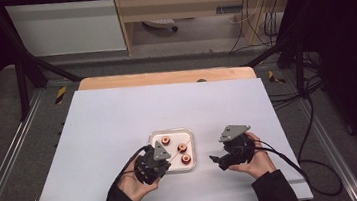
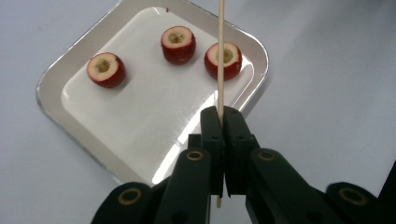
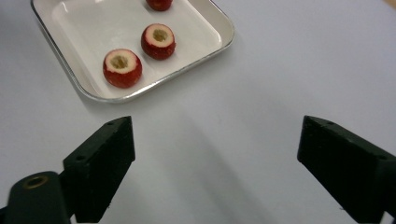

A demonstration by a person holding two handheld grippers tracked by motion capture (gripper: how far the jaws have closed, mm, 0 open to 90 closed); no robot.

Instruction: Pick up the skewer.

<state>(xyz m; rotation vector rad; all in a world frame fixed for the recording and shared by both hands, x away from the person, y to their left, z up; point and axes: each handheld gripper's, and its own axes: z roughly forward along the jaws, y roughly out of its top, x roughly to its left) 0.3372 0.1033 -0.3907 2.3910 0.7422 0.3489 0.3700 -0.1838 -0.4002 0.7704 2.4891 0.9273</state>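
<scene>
Stick: a thin wooden stick point(image 2: 220, 56) is clamped between the left gripper's black jaws; in the left gripper view it runs straight up from the jaws and crosses in front of one fruit, and a short end pokes out below the jaws.
Left gripper: the left gripper point(image 2: 223, 119) has its jaws closed tight on the stick; in the high view it point(image 1: 154, 164) sits at the near left corner of the tray, held in the person's left hand point(image 1: 131, 185).
Fruit: three red fruits with the cores cut out lie in the tray, hollow side up, apart from one another; the left gripper view shows one at the left point(image 2: 106, 69), one in the middle point(image 2: 178, 44) and one behind the stick point(image 2: 223, 60).
Tray: a shallow metal tray point(image 1: 154, 135) with a white floor lies on the table, between the two grippers and slightly beyond them.
Right gripper: the right gripper point(image 3: 215, 163) has its jaws wide apart with nothing between them, over bare table just beside the tray; in the high view it point(image 1: 232, 150) sits right of the tray in the right hand point(image 1: 258, 160).
Table: a white table top point(image 1: 118, 117) carries it all.
</scene>
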